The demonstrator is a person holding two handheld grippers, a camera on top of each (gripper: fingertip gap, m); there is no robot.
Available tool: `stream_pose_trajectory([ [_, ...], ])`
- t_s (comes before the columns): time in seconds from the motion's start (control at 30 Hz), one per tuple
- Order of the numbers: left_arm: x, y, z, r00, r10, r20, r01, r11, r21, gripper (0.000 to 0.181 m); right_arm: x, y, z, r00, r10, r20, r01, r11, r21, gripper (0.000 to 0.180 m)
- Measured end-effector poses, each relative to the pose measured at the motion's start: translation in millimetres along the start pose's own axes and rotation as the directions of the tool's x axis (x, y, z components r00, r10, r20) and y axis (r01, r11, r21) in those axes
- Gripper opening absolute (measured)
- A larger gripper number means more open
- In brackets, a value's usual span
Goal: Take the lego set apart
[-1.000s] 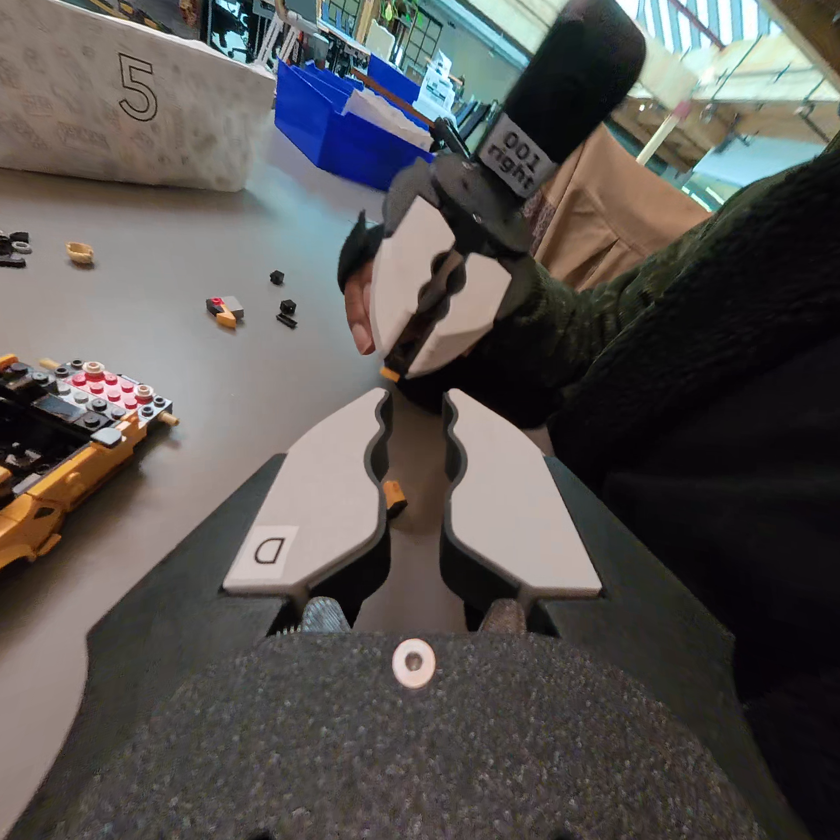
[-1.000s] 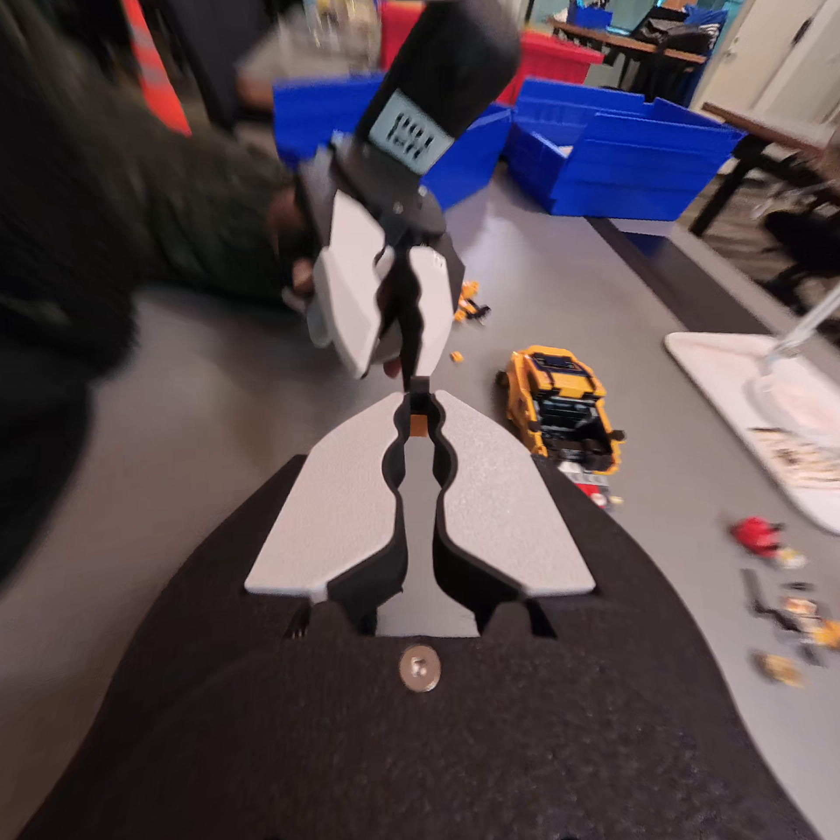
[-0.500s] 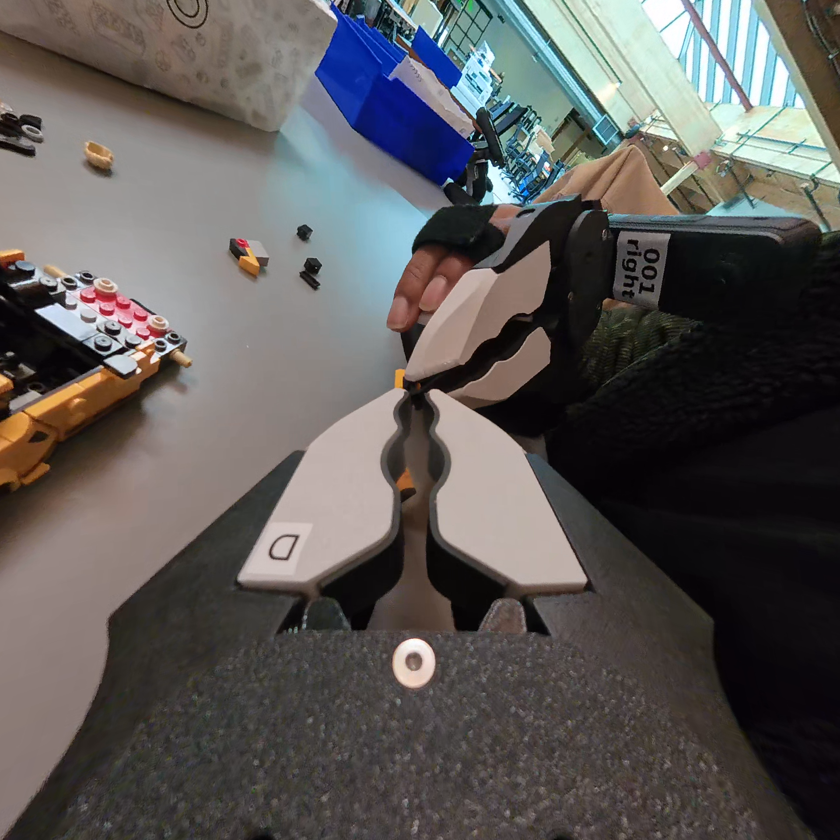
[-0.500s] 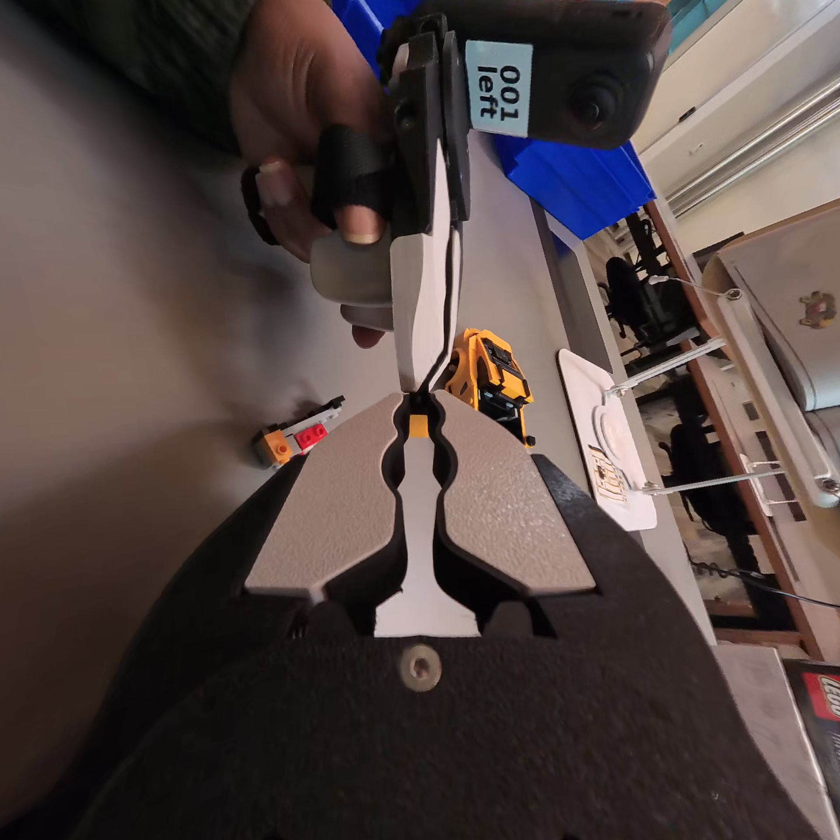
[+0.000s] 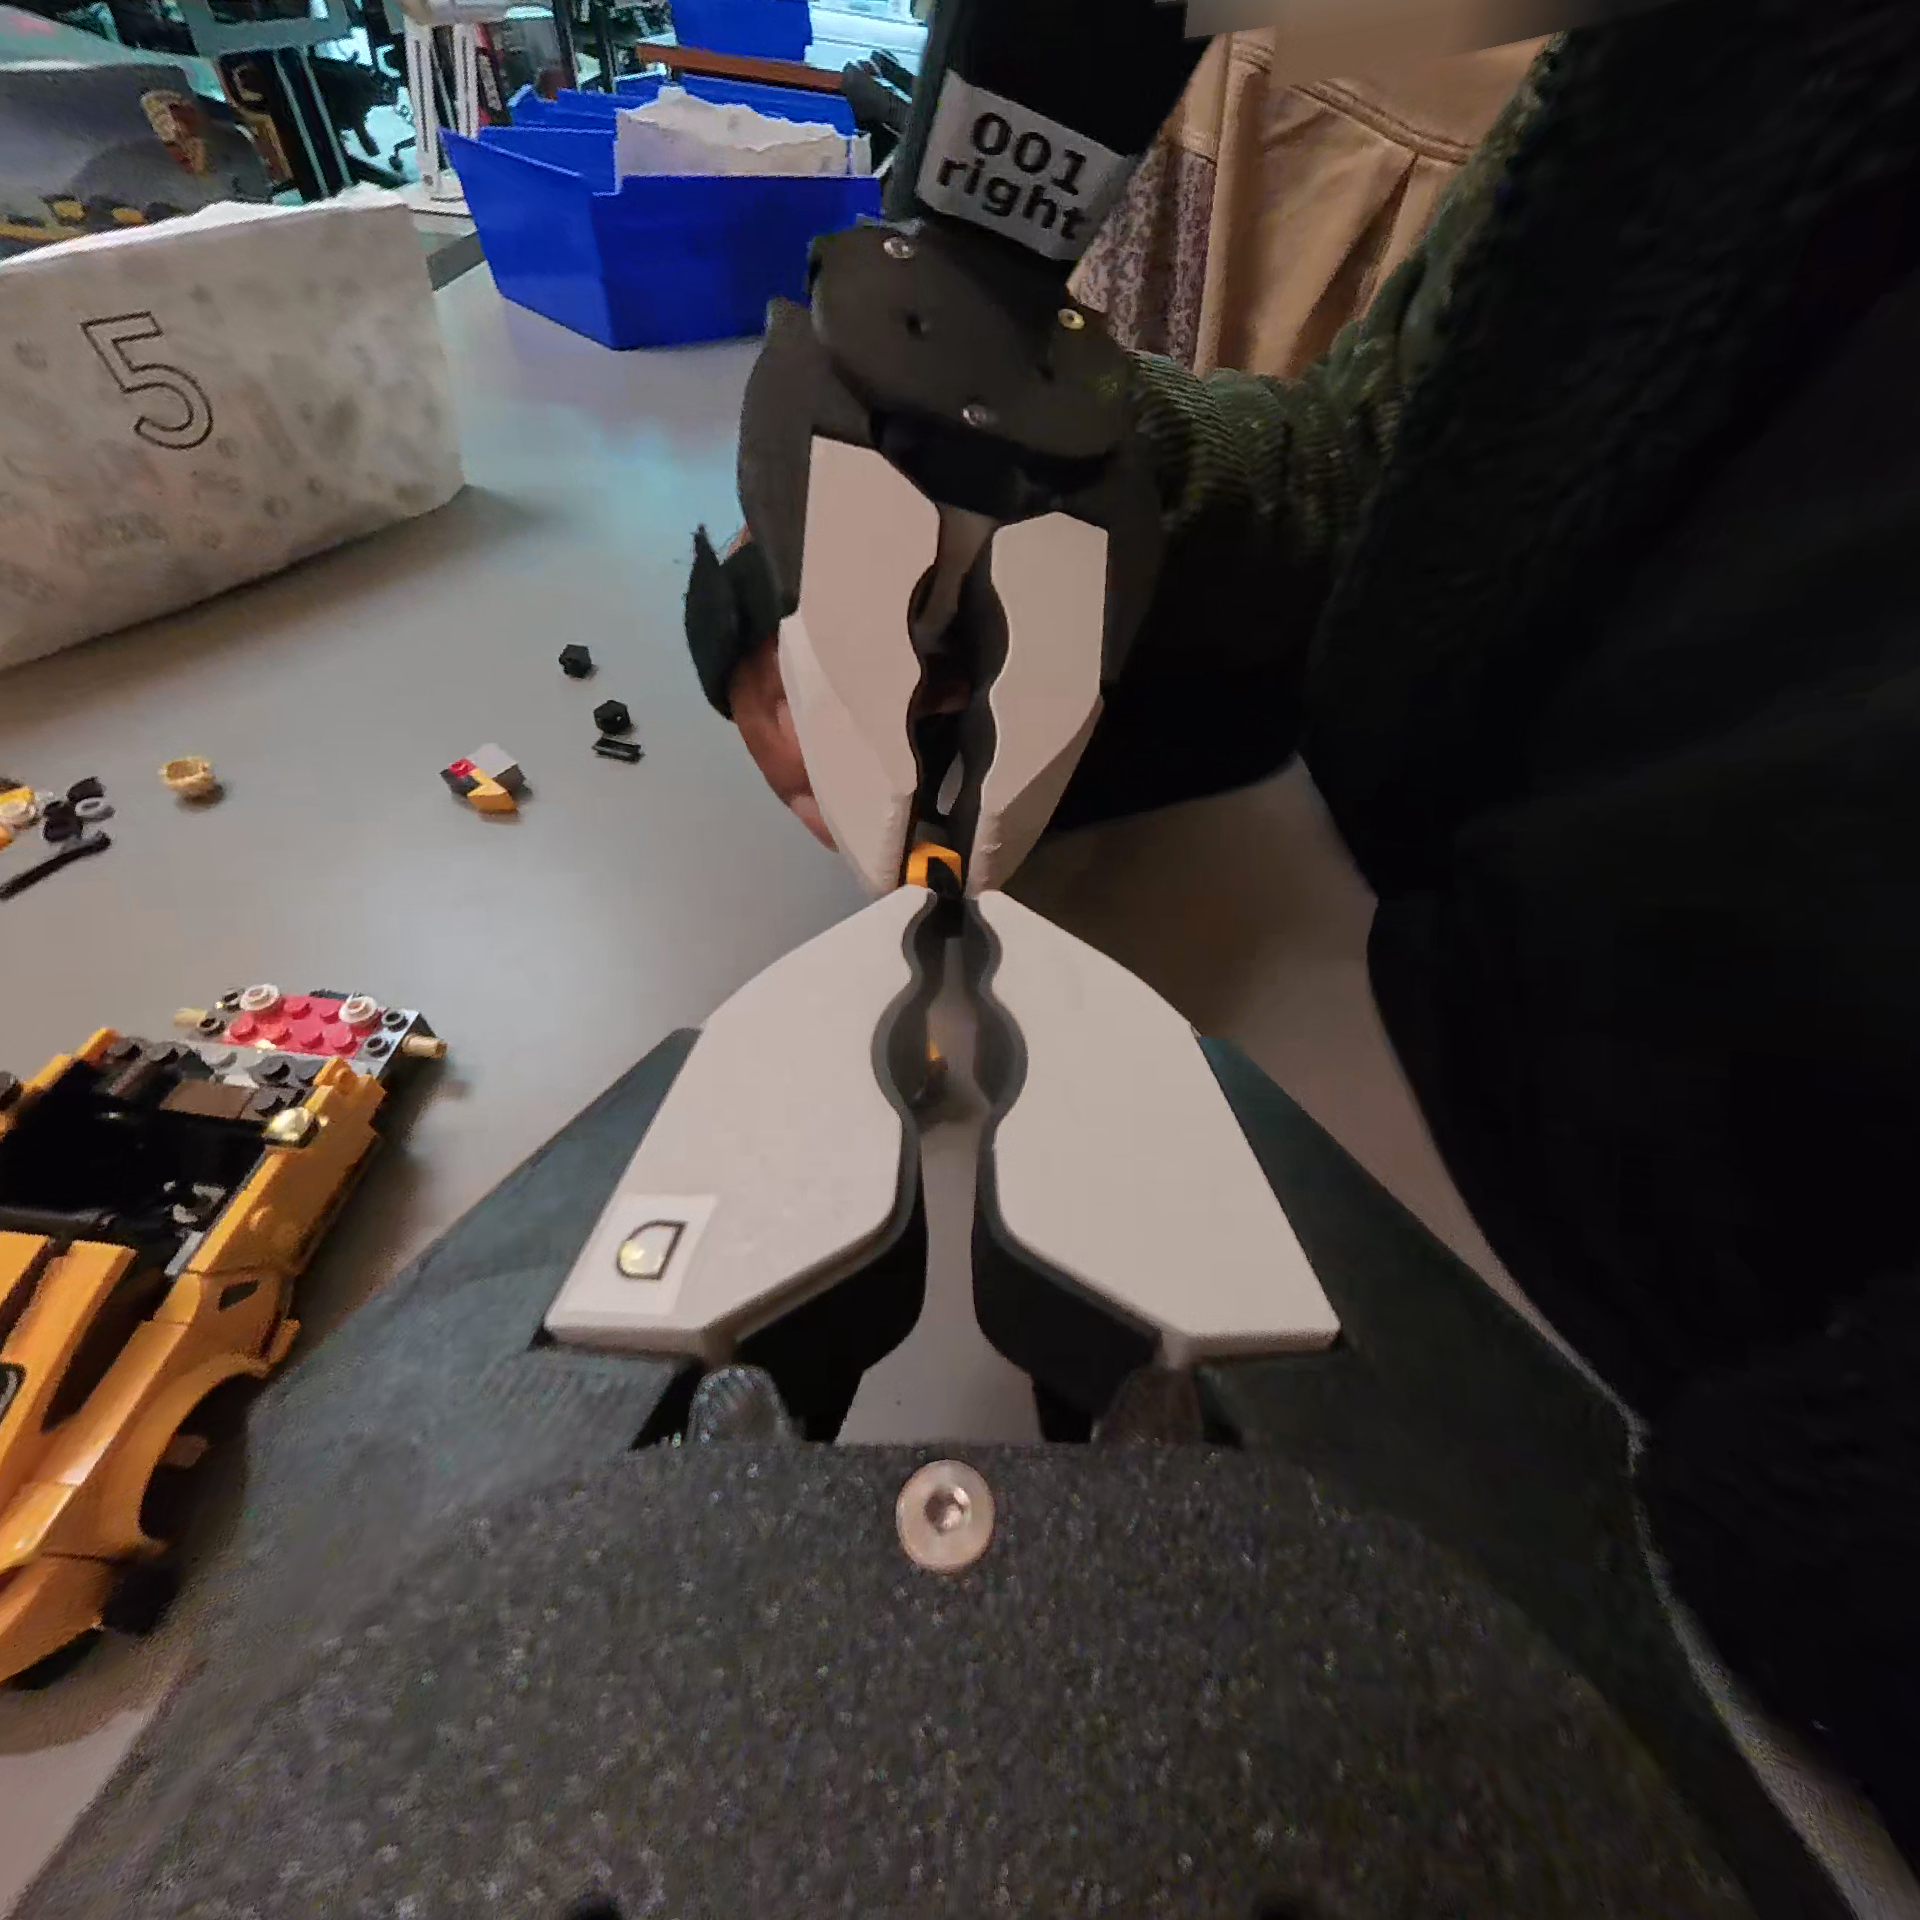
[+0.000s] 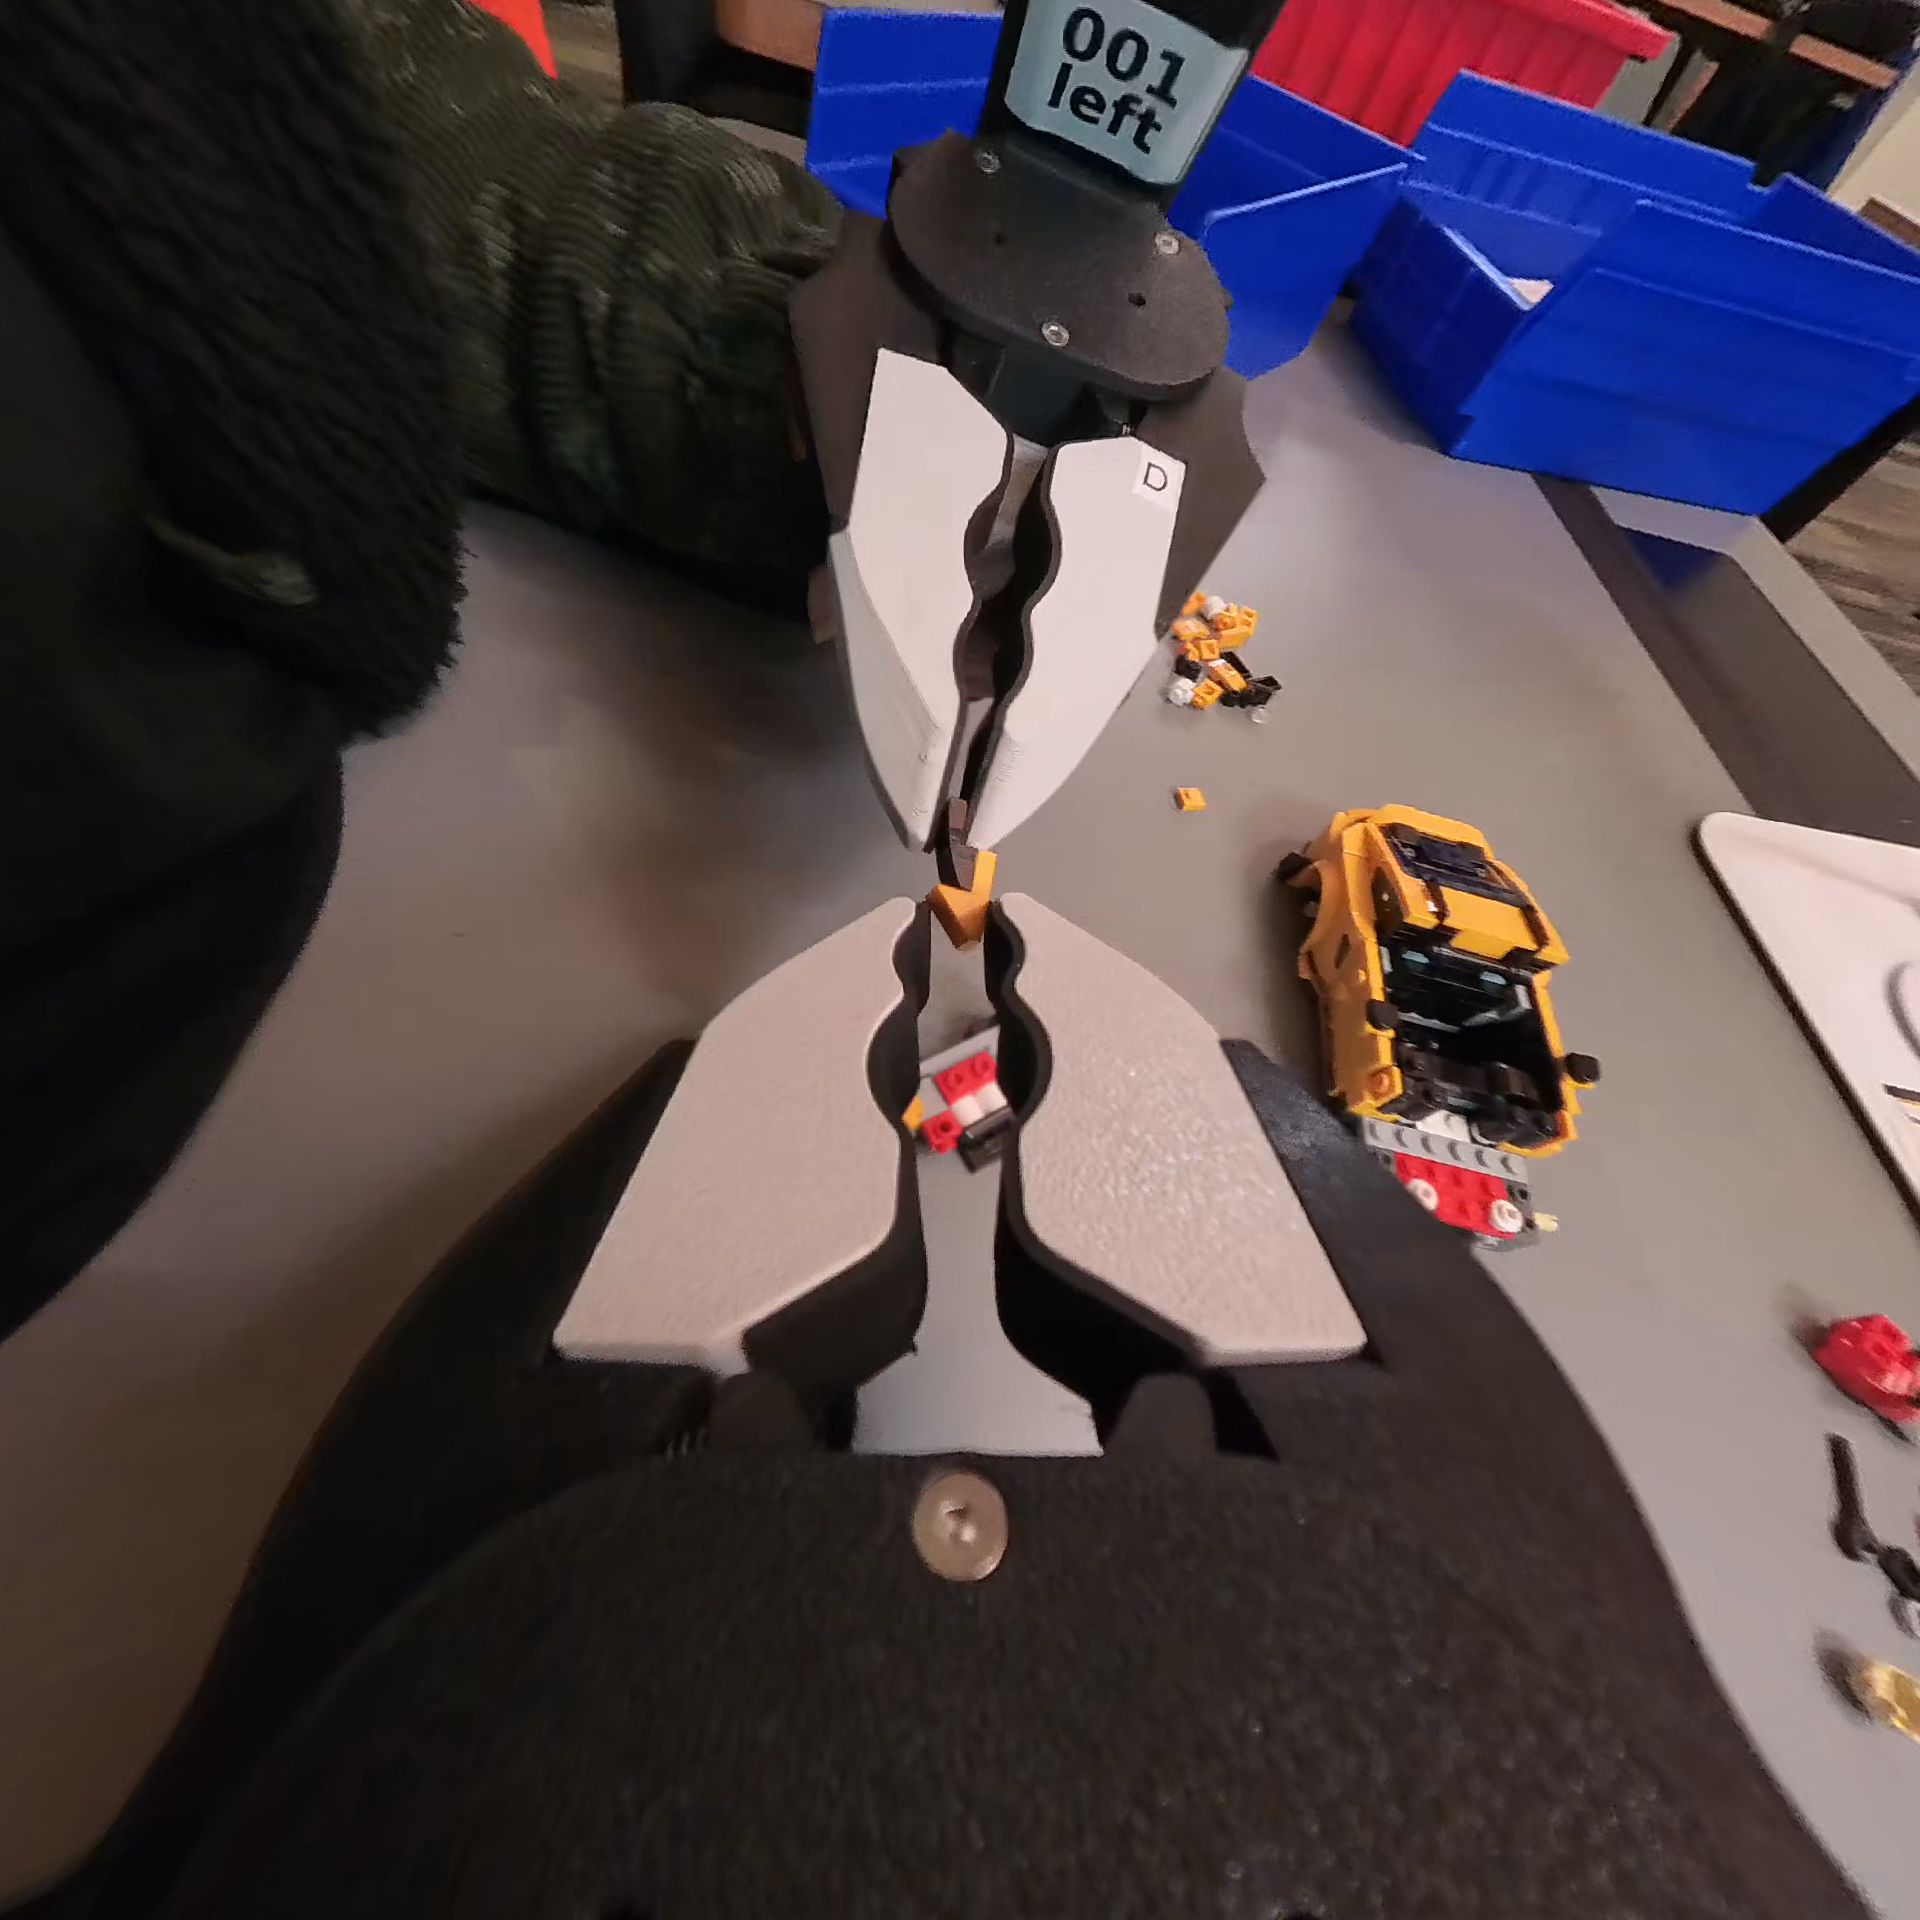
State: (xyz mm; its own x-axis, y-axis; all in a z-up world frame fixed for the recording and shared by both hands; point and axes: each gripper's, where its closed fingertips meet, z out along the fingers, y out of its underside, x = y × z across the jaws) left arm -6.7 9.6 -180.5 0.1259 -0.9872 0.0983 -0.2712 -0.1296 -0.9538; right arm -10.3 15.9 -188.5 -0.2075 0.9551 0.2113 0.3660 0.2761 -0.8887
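A small orange piece [image 6: 961,912] with a black piece [image 6: 961,854] on it is held in the air between my two grippers, which meet tip to tip. My right gripper [image 6: 961,920] is shut on the orange piece. My left gripper [image 5: 943,906] is shut on the black piece [image 5: 948,894]. The two pieces touch; I cannot tell if they are still joined. The yellow lego car [image 5: 156,1247] lies on the grey table to my left gripper's left, with a red studded plate at its end. It also shows in the right wrist view [image 6: 1434,997].
A white bag [image 5: 208,416] and blue bins [image 5: 665,239] stand at the back. Loose pieces [image 5: 483,779] lie on the table. A small red and white assembly [image 6: 961,1101] lies under my right gripper. A pile of orange pieces [image 6: 1216,655], a white tray [image 6: 1829,977] and a red piece [image 6: 1870,1361] lie to the right. Both grippers' tips are close together, under 4 cm apart.
My left gripper, open a second ago, has shut on the black piece. Both grippers twisted against each other half a second ago and now face each other straight again.
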Motion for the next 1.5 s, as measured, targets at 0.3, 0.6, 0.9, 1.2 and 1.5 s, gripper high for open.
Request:
stream_pose_trajectory([
  [0.3,13,-3,-2,0.997,0.055,-0.057,-0.054,0.998,0.013,0.003,-12,-7,-2,0.994,0.039,0.102,-0.045,0.997,0.056,0.006],
  [0.6,25,-4,-2,0.989,0.026,-0.144,-0.022,0.999,0.031,0.003,-23,-11,-4,0.979,0.062,0.195,-0.078,0.994,0.076,0.005],
  [0.9,36,-4,-2,0.98,0.035,-0.197,-0.031,0.999,0.023,0.003,-32,-13,-5,0.962,0.073,0.262,-0.096,0.992,0.076,0.004],
  [1.2,24,-1,-6,0.992,0.045,-0.115,-0.048,0.999,-0.017,0.003,-1,-3,-12,0.989,0.109,0.105,-0.115,0.991,0.062,0.004],
  [1.5,-30,33,-6,0.984,-0.104,0.148,0.126,0.98,-0.154,0.002,38,38,-17,0.984,0.148,-0.095,-0.157,0.983,-0.092,0.005],
])
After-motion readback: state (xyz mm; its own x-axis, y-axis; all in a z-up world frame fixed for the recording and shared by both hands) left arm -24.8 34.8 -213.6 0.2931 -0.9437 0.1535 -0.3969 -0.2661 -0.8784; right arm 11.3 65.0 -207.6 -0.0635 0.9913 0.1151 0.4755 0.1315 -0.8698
